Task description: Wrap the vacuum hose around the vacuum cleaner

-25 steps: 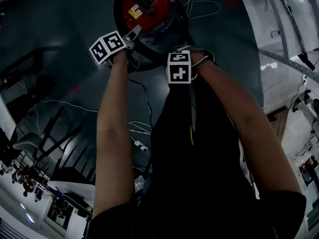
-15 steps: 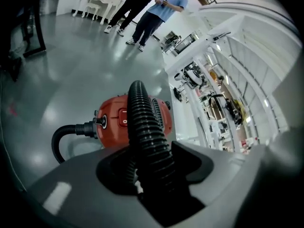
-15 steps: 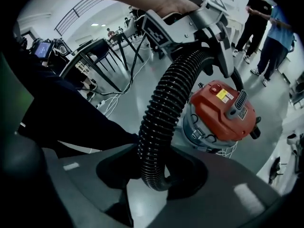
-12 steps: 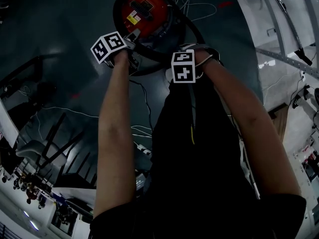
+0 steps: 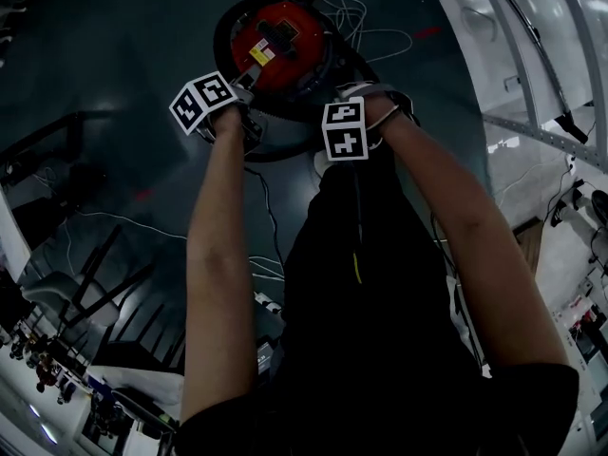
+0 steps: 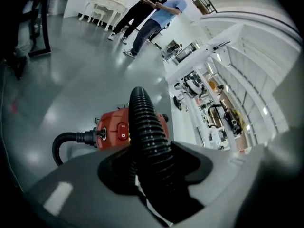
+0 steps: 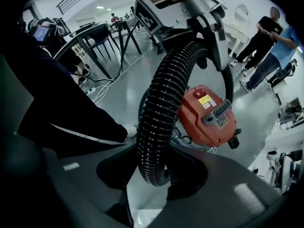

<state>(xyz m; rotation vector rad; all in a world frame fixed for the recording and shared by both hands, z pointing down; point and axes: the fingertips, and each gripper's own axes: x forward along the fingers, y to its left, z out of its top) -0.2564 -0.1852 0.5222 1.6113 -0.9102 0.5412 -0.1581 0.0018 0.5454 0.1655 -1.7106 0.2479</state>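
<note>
The red vacuum cleaner (image 5: 280, 41) stands on the dark floor, and its black ribbed hose (image 5: 285, 112) curves round its near side. My left gripper (image 5: 245, 91) is at the vacuum's near left. Its jaws have just been closing, and they now press on the hose (image 6: 145, 127) that runs between them; the left gripper (image 6: 153, 163) sits just short of the red body (image 6: 111, 129). My right gripper (image 5: 334, 152) points down at the near right. It (image 7: 151, 172) is shut on another stretch of the hose (image 7: 159, 113), which rises to the left gripper (image 7: 209, 56).
White cables (image 5: 366, 12) lie on the floor beyond the vacuum. A thin cord (image 5: 271, 207) runs back beside the person's dark trousers (image 5: 370, 283). Black chairs (image 7: 109, 37) stand to the left. Two people (image 6: 147, 8) stand far off by white furniture.
Both grippers have shifted a little with the hose. The hose loop now lies closer against the vacuum's near side.
</note>
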